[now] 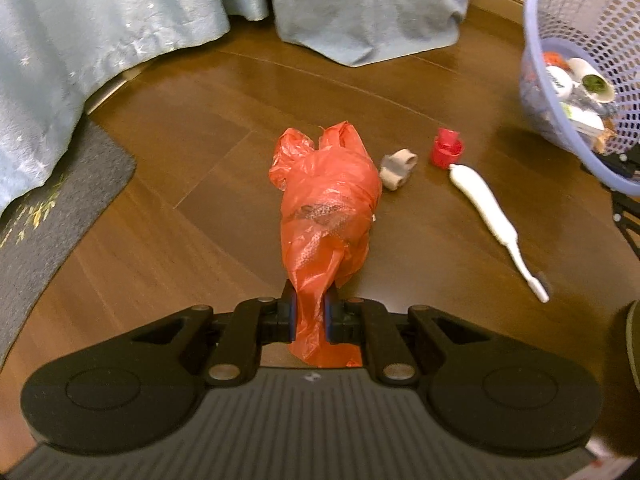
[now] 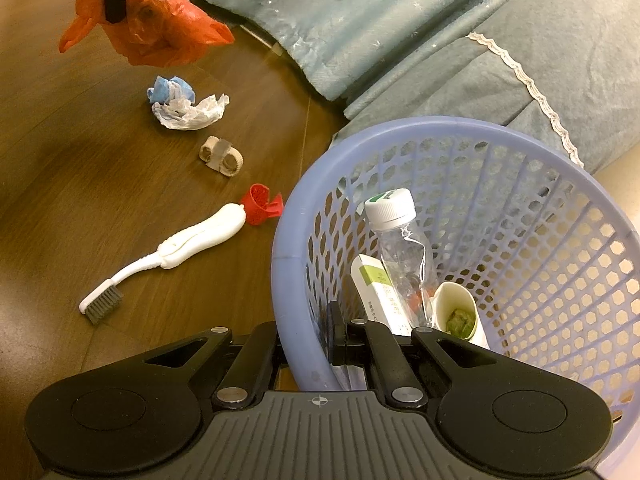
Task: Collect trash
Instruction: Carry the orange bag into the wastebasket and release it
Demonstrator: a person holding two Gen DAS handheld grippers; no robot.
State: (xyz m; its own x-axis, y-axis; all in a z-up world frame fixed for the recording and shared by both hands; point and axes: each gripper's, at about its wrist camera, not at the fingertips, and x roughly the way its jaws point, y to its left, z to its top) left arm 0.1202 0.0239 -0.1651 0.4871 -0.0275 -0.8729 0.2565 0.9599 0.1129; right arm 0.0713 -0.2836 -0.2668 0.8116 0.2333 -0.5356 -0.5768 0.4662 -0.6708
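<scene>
The left gripper [image 1: 310,316] was clamped on the red bag [image 1: 326,200] — lifted off the wooden floor [image 1: 180,240], presumably bound for the basket [image 2: 288,248], whose rim the right gripper [image 2: 310,336] pinched to steady it at the near right.

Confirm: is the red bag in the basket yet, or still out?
Out. The red bag hangs pinched in the left hand-held gripper above the floor, well apart from the basket, which the right hand-held gripper grips by the rim.
</scene>
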